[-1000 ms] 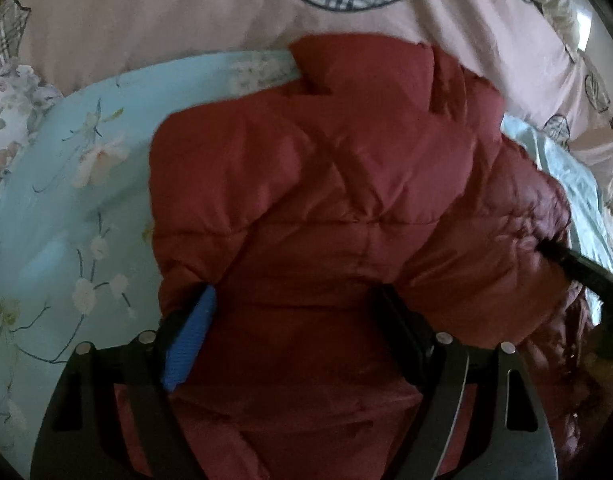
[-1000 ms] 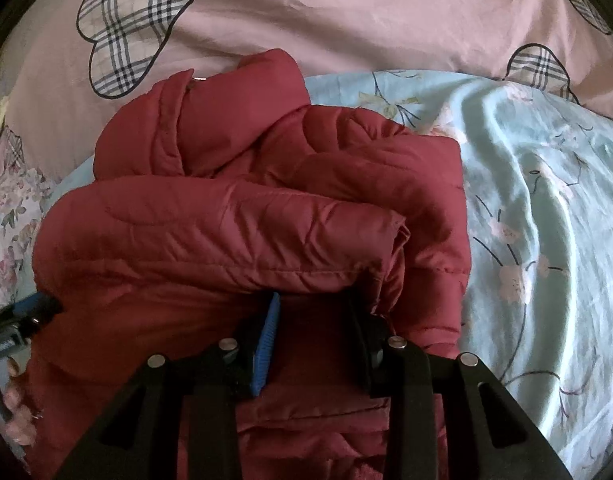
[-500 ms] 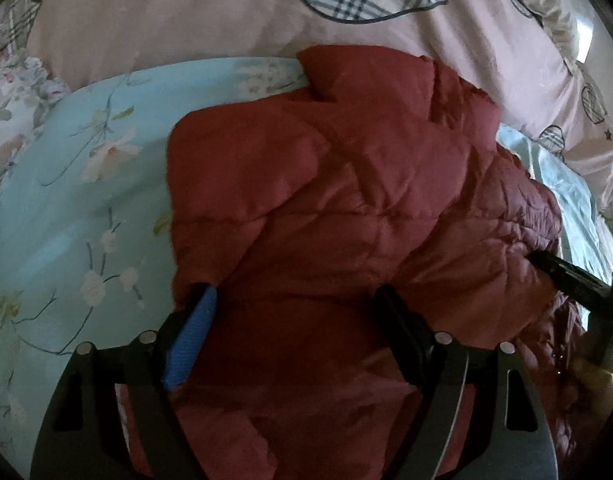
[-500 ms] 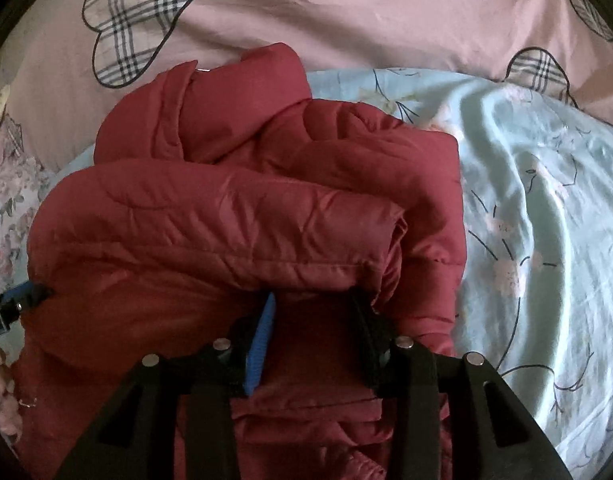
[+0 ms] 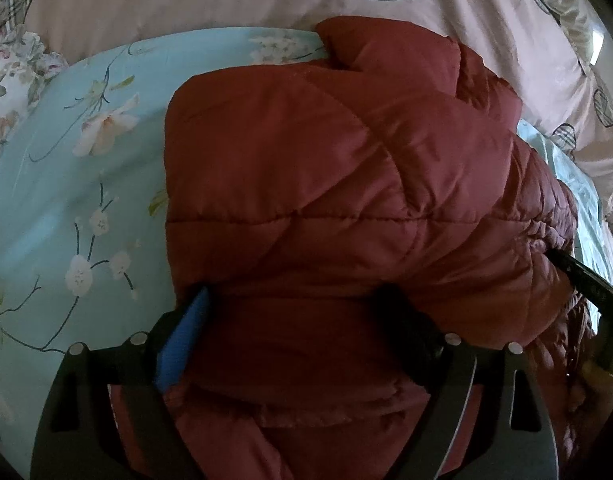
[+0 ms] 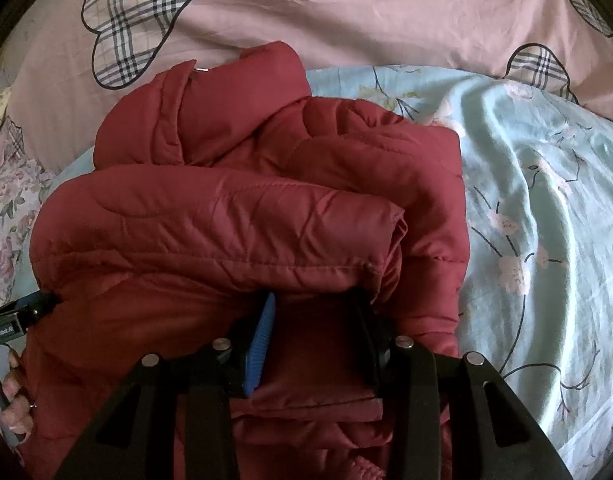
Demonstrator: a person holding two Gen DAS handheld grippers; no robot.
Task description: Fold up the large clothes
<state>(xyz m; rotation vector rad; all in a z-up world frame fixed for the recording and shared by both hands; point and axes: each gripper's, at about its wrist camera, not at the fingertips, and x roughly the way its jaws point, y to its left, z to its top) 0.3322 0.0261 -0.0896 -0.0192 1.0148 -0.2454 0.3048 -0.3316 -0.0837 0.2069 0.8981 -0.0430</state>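
Observation:
A dark red quilted puffer jacket (image 5: 326,184) lies bunched and partly folded on a light blue floral sheet (image 5: 66,200); it also fills the right wrist view (image 6: 226,232). My left gripper (image 5: 298,300) has its jaws wide apart with a thick fold of the jacket between them; the fingertips are buried under the fold. My right gripper (image 6: 314,304) is closed on a bunch of the jacket's hem, its tips hidden under the rolled edge. The right gripper's finger shows at the left wrist view's right edge (image 5: 582,276), and the left gripper shows at the right wrist view's left edge (image 6: 22,312).
A pink duvet (image 6: 346,12) with plaid hearts lies behind the jacket. A floral pillow (image 6: 6,216) sits at the far left. The blue sheet (image 6: 546,220) is wrinkled to the right of the jacket.
Both grippers have carried the jacket's held edge slightly forward over the rest of the jacket. The grips have not changed.

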